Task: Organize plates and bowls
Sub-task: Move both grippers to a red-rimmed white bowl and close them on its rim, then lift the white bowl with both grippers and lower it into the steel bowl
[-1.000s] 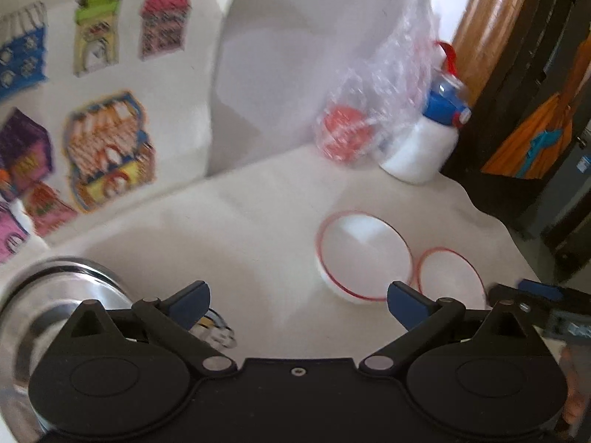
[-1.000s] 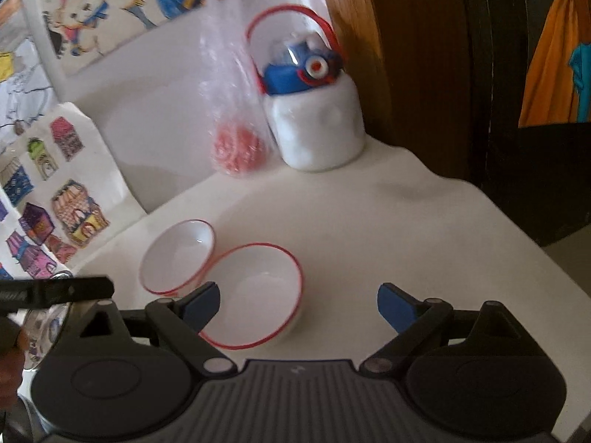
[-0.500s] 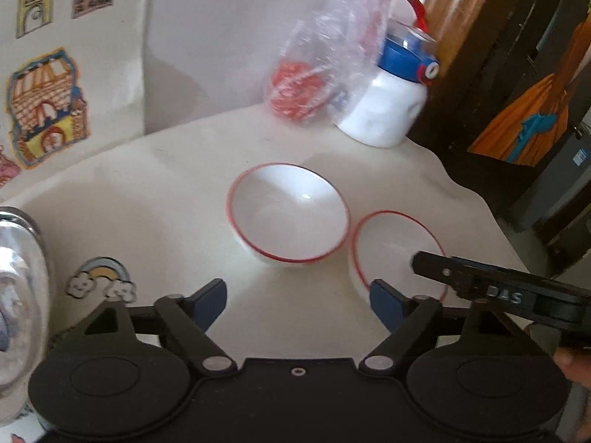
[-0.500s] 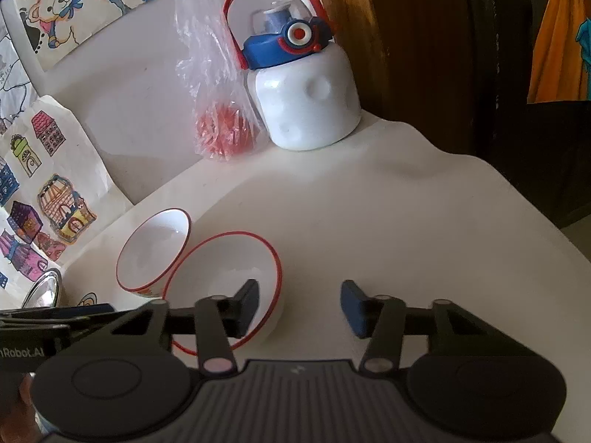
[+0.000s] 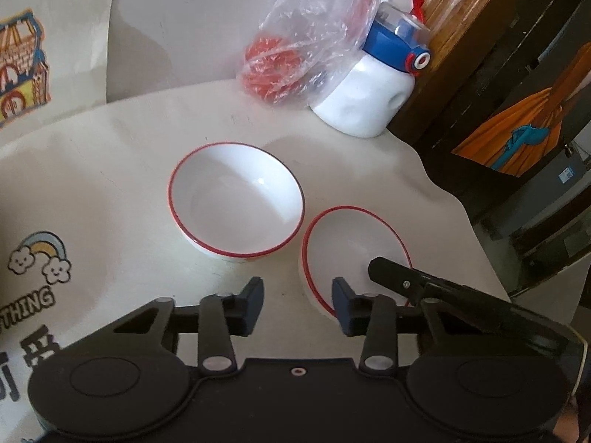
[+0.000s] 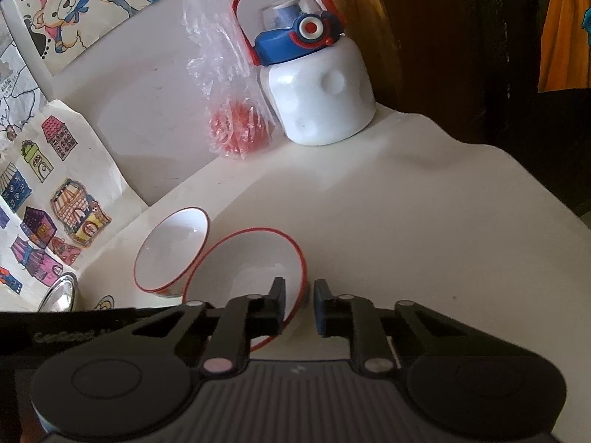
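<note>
Two white bowls with red rims sit side by side on the cream table. The left bowl [image 5: 236, 214] [image 6: 171, 251] stands free. The right bowl [image 5: 351, 243] [image 6: 251, 265] has my right gripper [image 6: 300, 308] straddling its near rim, one finger inside and one outside, jaws narrowed but not clamped. My left gripper [image 5: 297, 304] hovers partly open just in front of both bowls, its right finger near the right bowl's left rim. The right gripper's finger [image 5: 399, 280] shows in the left wrist view over the right bowl.
A white bottle with blue lid and red handle [image 5: 373, 96] [image 6: 317, 92] and a plastic bag holding something red [image 5: 295, 51] [image 6: 232, 110] stand at the back by the wall. A steel bowl [image 6: 61, 295] sits at far left. The table edge [image 5: 480, 243] drops off right.
Both grippers moved forward toward the bowls and narrowed. The right gripper's fingers came down over the right bowl's rim. The left gripper closed about halfway.
</note>
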